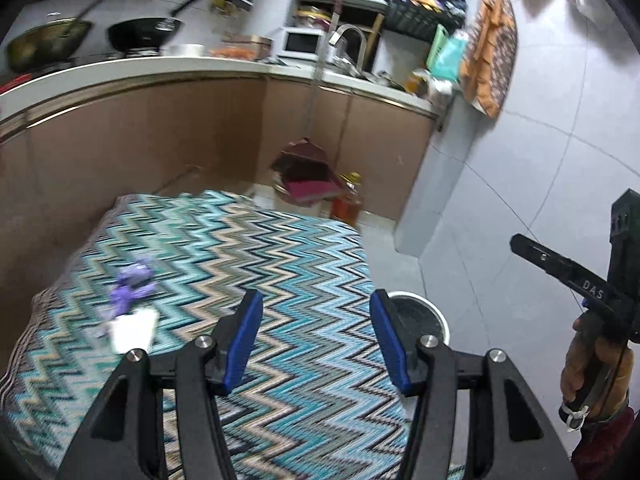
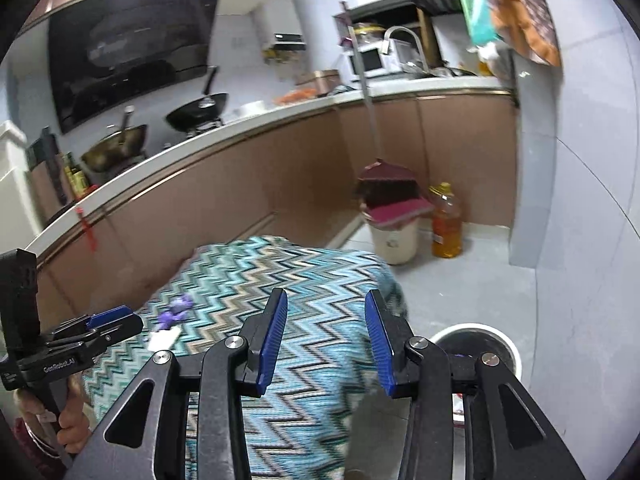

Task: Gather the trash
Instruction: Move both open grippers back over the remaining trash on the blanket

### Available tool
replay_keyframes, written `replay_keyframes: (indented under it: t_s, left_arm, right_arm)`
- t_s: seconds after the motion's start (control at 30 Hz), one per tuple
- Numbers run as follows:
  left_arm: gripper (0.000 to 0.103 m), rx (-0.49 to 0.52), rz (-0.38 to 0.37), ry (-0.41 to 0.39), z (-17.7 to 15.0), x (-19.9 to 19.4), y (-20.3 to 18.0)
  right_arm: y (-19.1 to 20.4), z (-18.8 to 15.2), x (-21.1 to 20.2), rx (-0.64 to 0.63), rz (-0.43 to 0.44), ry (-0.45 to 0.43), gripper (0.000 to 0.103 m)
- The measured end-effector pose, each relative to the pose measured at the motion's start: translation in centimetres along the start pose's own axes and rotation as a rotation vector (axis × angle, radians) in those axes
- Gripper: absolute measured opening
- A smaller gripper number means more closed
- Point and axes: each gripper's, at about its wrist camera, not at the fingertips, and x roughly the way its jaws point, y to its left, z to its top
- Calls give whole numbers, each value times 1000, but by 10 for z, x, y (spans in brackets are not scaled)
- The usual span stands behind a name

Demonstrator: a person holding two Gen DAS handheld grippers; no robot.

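Left gripper [image 1: 316,336]: blue pads parted, nothing between them, held above the zigzag-patterned cloth [image 1: 224,264] that covers a low table. Right gripper [image 2: 326,338]: jaws also apart and empty, over the near right part of the same cloth; in the left wrist view it shows at the right edge, gripped by a hand [image 1: 596,376]. Trash on the cloth, left of both grippers and apart from them: a crumpled purple wrapper [image 1: 132,284] with a white scrap of paper [image 1: 134,330] just nearer, touching or nearly so; blur keeps the contact uncertain. On the floor, just right of the table, a round bin with a white rim [image 2: 486,330], partly hidden behind the right gripper's fingers. Farther off, against the brown cabinet fronts [image 1: 160,140], a cream pail [image 2: 394,242] with a maroon dustpan [image 2: 394,206] resting on it, long handle leaning up to the counter; a bottle of amber oil [image 2: 446,222] stands just right of the pail. On the counter, far left, two woks [image 1: 144,34] on the stove; a microwave [image 1: 302,42] and a faucet [image 1: 352,38] farther right.
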Motion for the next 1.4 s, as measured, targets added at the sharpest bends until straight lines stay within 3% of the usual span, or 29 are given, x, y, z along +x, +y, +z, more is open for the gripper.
replay_keyframes:
  t_s: [0.27, 0.47, 0.93, 1.4]
  left_arm:
    - [54, -48, 109, -108, -20, -76, 53]
    - [54, -32, 205, -132, -33, -93, 73]
    - [54, 20, 339, -71, -46, -45, 94]
    - [54, 10, 387, 12, -50, 18, 141]
  right_arm:
    - [63, 0, -28, -77, 93, -46, 46]
    - [92, -7, -21, -122, 156, -32, 47]
    - [115, -12, 55, -155, 218, 80, 47]
    - [156, -14, 153, -199, 247, 203, 47]
